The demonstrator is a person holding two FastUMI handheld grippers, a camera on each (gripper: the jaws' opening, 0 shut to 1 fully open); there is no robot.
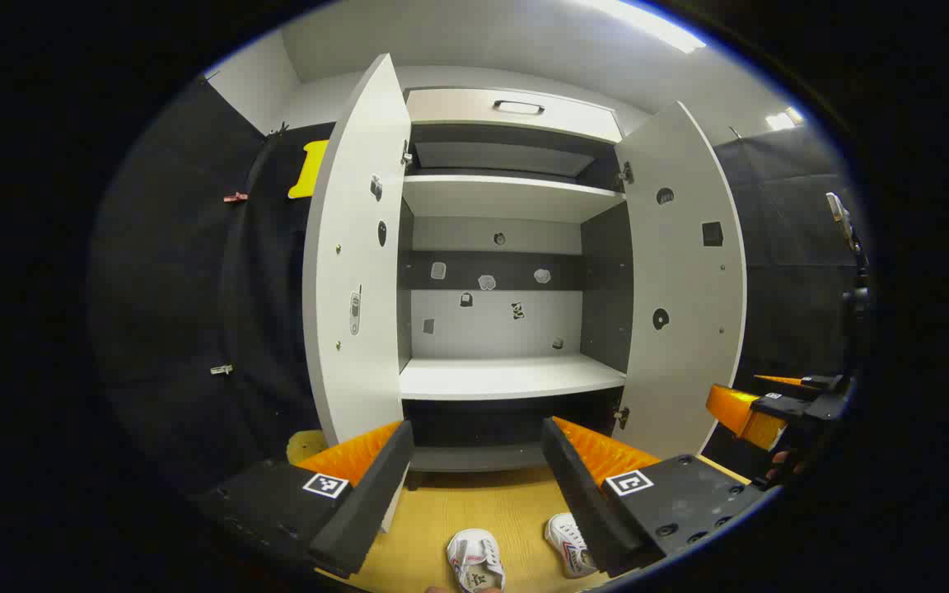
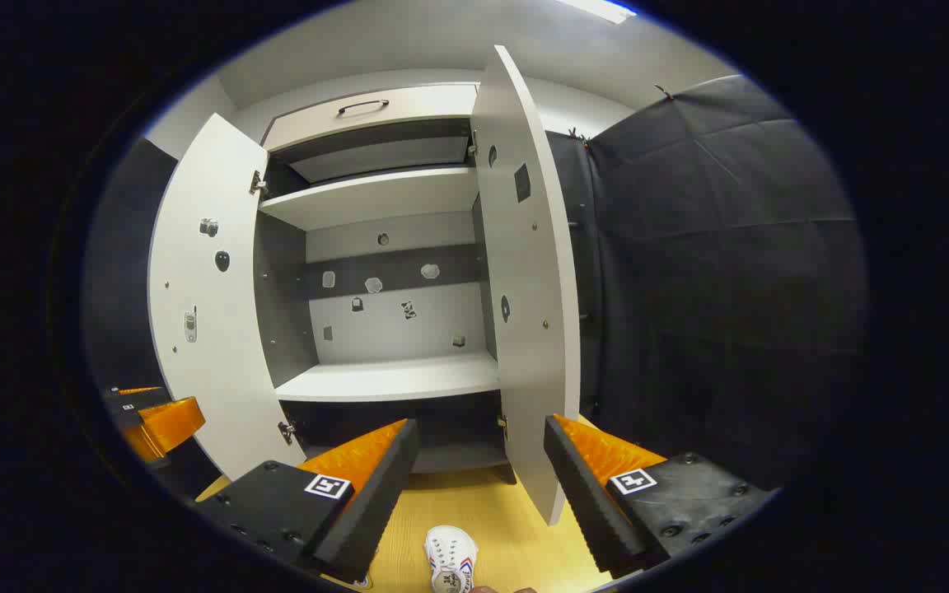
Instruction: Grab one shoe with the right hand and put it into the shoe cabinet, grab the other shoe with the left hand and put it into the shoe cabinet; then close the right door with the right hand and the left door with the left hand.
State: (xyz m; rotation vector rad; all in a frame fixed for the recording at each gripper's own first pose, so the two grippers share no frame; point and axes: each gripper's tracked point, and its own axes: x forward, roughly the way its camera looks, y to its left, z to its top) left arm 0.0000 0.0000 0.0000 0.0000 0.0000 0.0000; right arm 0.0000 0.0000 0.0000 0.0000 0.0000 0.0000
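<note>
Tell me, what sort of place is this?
Probably a staged recording booth rather than a home: black cloth wall, an open shoe cabinet with bare shelves, and small shoes waiting on a wood floor.

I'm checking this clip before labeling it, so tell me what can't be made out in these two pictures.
- Left gripper view: the right shoe is partly hidden behind a finger of the left gripper; the other shoe is cut off by the bottom edge.
- Right gripper view: one shoe is cut off by the bottom edge.
- Both views: the stickers on the cabinet's back wall are too small to identify.
</note>
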